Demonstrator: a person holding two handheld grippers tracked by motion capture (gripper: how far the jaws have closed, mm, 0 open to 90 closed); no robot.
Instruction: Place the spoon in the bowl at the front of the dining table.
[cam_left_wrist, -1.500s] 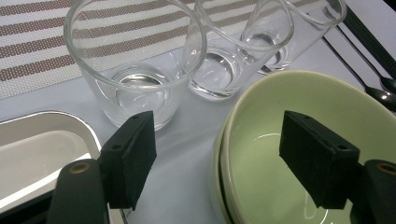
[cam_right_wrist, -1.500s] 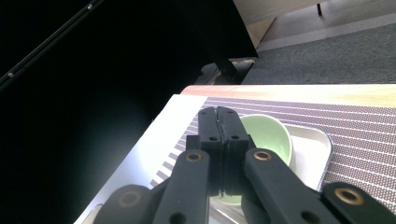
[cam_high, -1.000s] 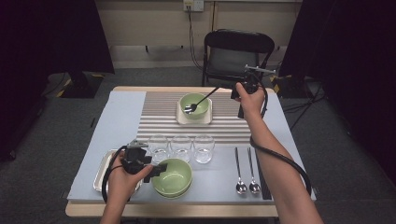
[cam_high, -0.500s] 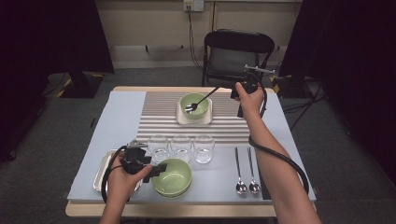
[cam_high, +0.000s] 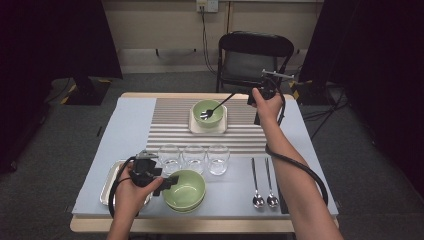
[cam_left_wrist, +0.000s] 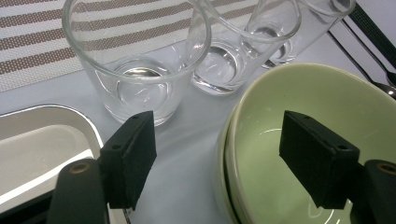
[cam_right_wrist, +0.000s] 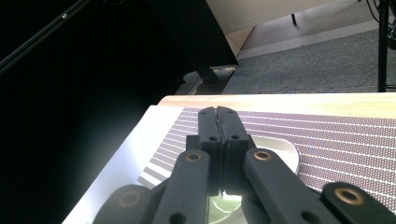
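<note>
The right claw (cam_high: 250, 98), clamped on the spoon (cam_high: 216, 106), needed a steady lowering into the far bowl (cam_high: 209, 109); the left claw (cam_high: 169, 181) stood apart.

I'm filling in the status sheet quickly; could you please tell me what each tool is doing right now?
Left tool: open, jaws astride the rim of the near bowl, holding nothing.
Right tool: closed on a spoon whose end sits in the far bowl.

No text, label, brand, number or sign can be read anywhere. The bowls, glasses, spoons, tray and striped mat all look plain and unmarked. The wall plate at twelve o'clock is too small to read.
</note>
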